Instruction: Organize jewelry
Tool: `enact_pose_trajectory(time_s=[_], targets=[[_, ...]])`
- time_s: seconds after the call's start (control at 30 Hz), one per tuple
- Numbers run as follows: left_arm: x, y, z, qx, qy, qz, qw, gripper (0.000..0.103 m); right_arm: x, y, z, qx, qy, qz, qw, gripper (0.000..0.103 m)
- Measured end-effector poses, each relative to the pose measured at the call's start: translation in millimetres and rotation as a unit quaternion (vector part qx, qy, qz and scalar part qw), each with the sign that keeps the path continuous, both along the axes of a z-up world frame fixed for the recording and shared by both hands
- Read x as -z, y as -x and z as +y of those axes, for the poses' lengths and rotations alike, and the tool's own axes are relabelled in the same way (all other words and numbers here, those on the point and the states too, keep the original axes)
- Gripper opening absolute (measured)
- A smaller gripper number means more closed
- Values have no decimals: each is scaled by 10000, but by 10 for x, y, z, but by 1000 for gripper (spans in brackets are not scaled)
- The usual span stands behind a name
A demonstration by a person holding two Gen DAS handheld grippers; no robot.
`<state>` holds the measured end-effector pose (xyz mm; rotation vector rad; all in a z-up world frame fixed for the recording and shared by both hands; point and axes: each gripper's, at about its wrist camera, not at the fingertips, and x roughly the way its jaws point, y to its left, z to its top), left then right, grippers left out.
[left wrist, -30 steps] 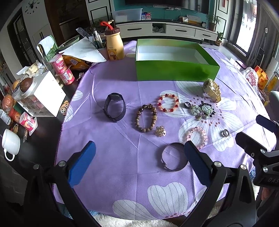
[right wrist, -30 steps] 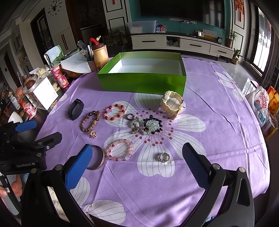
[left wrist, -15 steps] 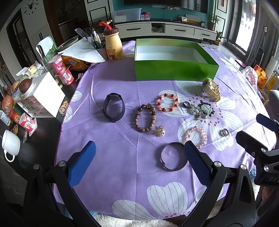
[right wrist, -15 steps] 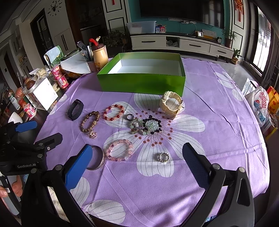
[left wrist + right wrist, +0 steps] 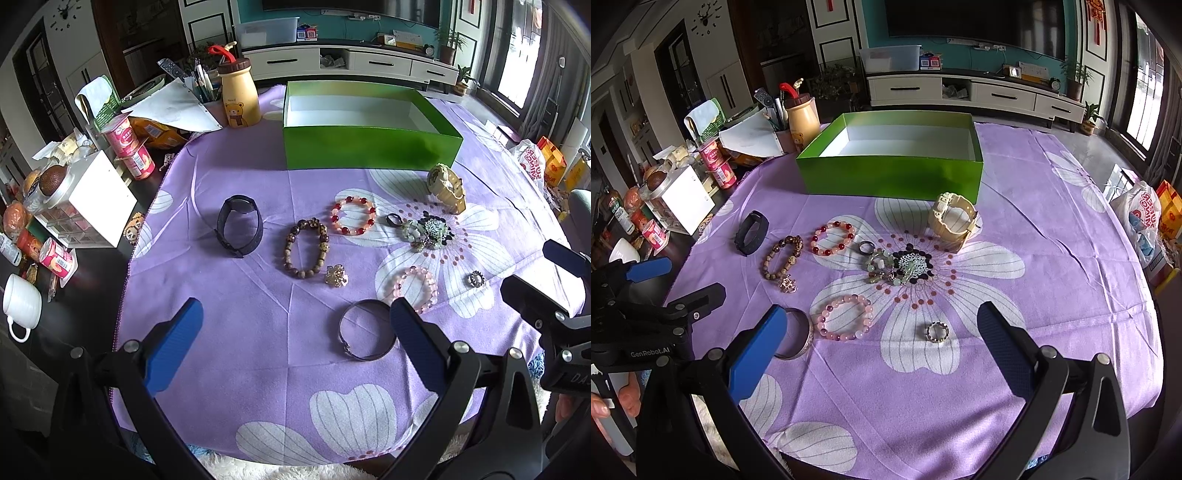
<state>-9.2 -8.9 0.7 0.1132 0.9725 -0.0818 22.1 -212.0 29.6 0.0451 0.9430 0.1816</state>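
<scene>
Right wrist: beaded bracelets [image 5: 845,322]; smooth metal bangle [image 5: 798,338]

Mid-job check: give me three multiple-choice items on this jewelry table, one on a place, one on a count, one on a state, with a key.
1. The cream watch stands:
A. inside the box
B. on the cloth near the green box's front right corner
C. beside the mug

2. Beaded bracelets on the cloth:
A. one
B. three
C. five

3. The right gripper is:
A. open, holding nothing
B. shut on a ring
C. shut on the bangle

Key: 1 B, it sits just outside the box wall. 2 B, a brown, a red-and-pink and a pale pink. 3 A, fingers wide apart over the cloth.
</scene>
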Motion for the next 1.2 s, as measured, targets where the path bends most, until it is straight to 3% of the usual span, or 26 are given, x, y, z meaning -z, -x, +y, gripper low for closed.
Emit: enact_pose_trajectory(time_s=[0.47, 0.87, 1.0, 1.2], targets=[[52, 9, -36, 45, 34, 21, 10000, 101, 12, 7, -46, 39, -44, 4, 10000, 102], [493, -30, 26, 251, 309, 282, 9988, 101, 404, 72, -355, 121, -38, 153, 9998, 101], [673, -57, -4, 317, 347, 530, 9975, 96, 588, 111, -438, 83, 52, 223, 9997, 86], [856, -107, -117, 492, 311, 671, 9960, 76, 844, 80, -523, 109, -32, 389, 9992, 63]])
